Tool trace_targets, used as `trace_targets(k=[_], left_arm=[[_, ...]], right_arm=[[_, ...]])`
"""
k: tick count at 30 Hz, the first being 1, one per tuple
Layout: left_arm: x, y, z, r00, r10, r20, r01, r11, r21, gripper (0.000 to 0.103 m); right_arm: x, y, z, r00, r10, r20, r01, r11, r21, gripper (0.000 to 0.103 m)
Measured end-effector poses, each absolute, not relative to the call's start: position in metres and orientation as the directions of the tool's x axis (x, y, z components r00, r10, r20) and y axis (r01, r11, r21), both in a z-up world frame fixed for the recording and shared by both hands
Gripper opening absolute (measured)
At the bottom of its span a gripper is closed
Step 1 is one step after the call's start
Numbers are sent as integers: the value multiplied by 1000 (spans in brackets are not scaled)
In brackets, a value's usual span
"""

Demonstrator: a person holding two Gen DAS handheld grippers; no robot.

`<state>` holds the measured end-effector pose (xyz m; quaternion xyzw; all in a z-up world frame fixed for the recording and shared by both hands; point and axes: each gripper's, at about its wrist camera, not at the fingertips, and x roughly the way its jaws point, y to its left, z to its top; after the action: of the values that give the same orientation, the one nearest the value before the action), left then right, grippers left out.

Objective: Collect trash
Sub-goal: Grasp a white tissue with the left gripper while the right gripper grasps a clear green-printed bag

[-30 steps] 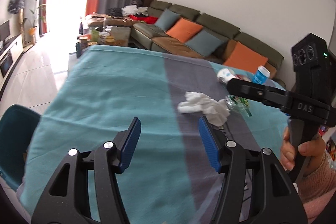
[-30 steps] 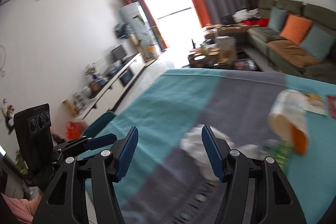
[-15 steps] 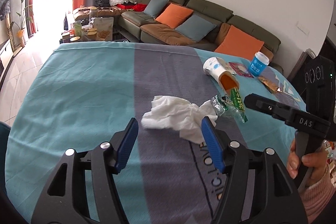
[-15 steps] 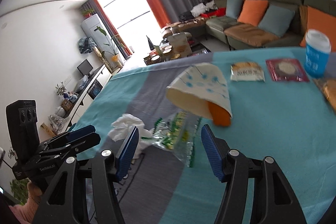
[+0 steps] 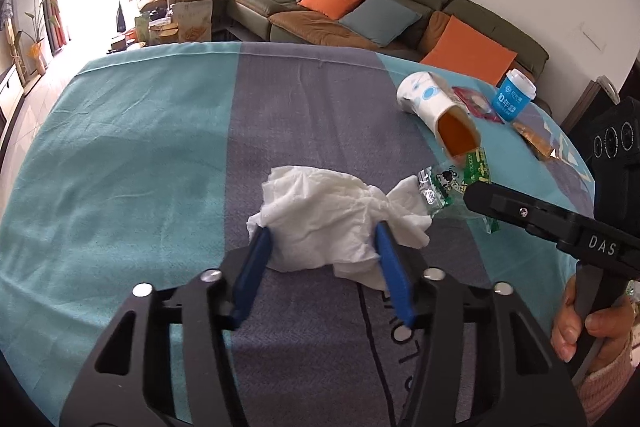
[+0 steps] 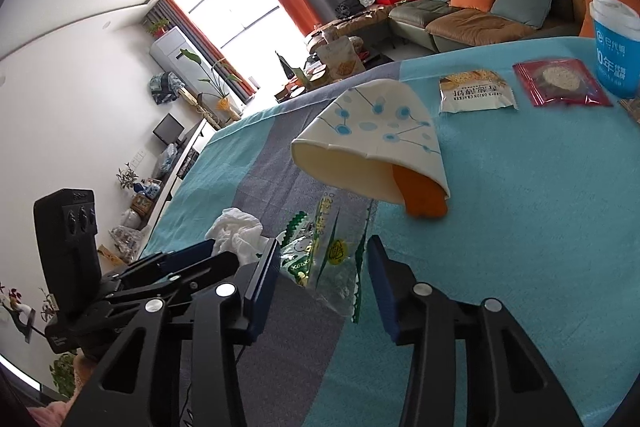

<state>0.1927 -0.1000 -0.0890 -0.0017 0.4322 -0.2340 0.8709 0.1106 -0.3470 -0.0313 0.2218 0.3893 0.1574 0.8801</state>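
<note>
A crumpled white tissue lies on the grey stripe of the teal tablecloth. My left gripper is open with its blue pads on either side of the tissue. A clear green-printed wrapper lies right of the tissue, and my right gripper is open around its near end. A squashed white paper cup with blue dots lies on its side just beyond the wrapper, an orange piece at its mouth. The cup and wrapper also show in the left wrist view.
Farther right on the table are a cracker packet, a red packet and an upright blue tub. A green sofa with orange and blue cushions stands behind the table. The right gripper's body reaches in from the right.
Both grippers have moved forward and down: the left now brackets the tissue, the right now brackets the wrapper's near end. Both stayed open.
</note>
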Motion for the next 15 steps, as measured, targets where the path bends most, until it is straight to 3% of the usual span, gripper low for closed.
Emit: trace_targets(k=[2, 3, 6, 15], left_arm=[[193, -100, -89, 510, -417, -752, 412, 886, -213, 36], [193, -100, -90, 507, -420, -752, 414, 885, -215, 30], [189, -98, -89, 505, -435, -746, 422, 878, -226, 17], [171, -83, -77, 532, -463, -708, 424, 870, -250, 10]], right_arm=[[110, -347, -30, 649, 451, -613, -107, 852, 513, 32], [110, -346, -31, 642, 462, -611, -115, 847, 519, 23], [108, -346, -29, 640, 471, -607, -119, 841, 528, 23], [99, -345, -21, 660, 490, -570, -152, 830, 537, 23]])
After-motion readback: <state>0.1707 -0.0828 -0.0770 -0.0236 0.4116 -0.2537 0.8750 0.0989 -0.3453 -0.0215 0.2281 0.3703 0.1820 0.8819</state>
